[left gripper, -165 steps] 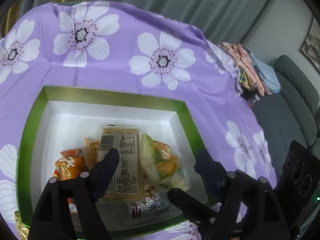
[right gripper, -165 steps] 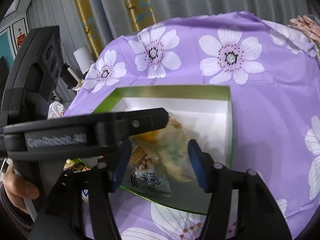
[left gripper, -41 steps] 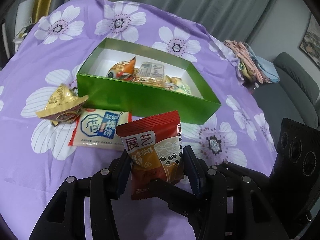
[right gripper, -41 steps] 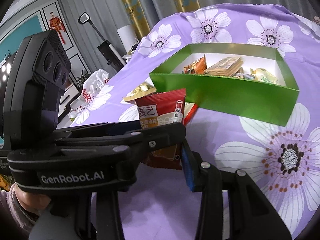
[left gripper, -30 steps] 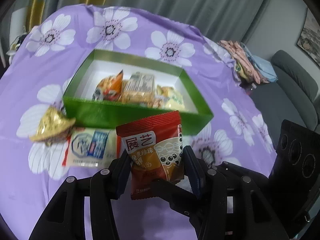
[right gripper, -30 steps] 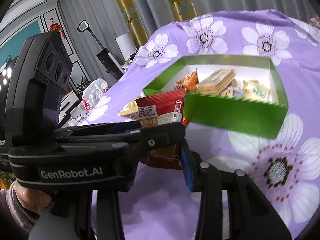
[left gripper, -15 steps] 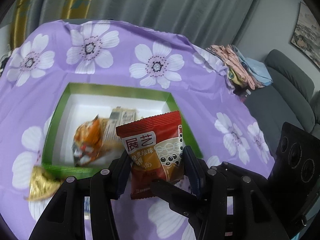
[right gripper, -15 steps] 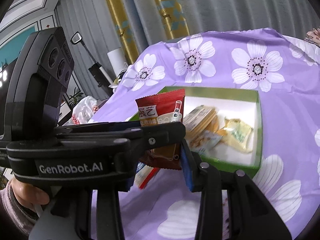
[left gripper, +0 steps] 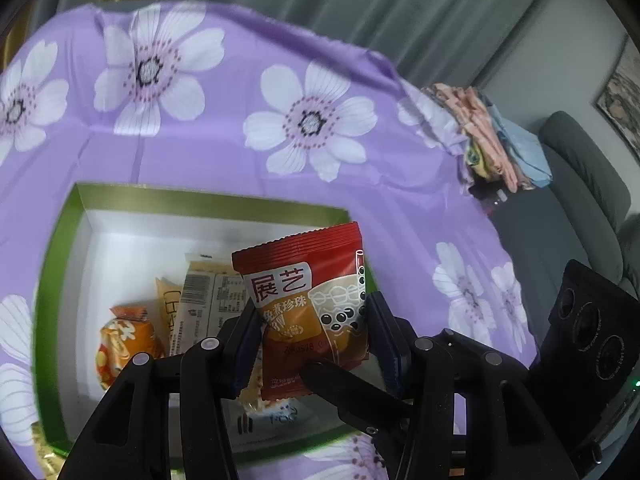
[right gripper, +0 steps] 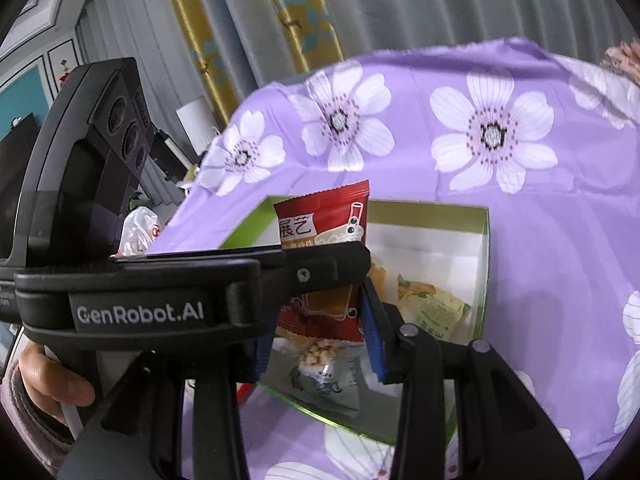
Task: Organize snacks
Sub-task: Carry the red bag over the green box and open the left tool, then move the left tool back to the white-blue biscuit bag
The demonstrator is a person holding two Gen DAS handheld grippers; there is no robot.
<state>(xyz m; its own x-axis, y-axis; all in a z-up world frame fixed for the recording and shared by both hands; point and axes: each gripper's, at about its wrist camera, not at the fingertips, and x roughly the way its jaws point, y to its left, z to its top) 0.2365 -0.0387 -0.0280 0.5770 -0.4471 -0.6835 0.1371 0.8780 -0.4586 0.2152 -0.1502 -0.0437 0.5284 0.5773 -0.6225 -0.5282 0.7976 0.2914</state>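
My left gripper (left gripper: pixel 310 332) is shut on a red snack packet (left gripper: pixel 312 300) with a bubble-tea picture, held upright above the green box (left gripper: pixel 208 202). The box has a white inside and holds an orange packet (left gripper: pixel 120 344), a beige packet (left gripper: pixel 208 300) and others. In the right wrist view the same red packet (right gripper: pixel 324 224) shows above the left gripper's body (right gripper: pixel 160 292), over the box (right gripper: pixel 486 248). My right gripper (right gripper: pixel 320 344) stands open and empty just behind, with a green-white packet (right gripper: pixel 432 308) in the box beyond.
A purple flowered cloth (left gripper: pixel 320 128) covers the table. A gold packet corner (left gripper: pixel 44 456) lies outside the box at lower left. Folded clothes (left gripper: pixel 500 140) sit at the table's far right, with a grey sofa (left gripper: pixel 580 200) beyond. Curtains (right gripper: pixel 280 20) hang behind.
My left gripper has carried the red packet up from the table in front of the box to a spot above the box's inside. The right gripper has moved along with it.
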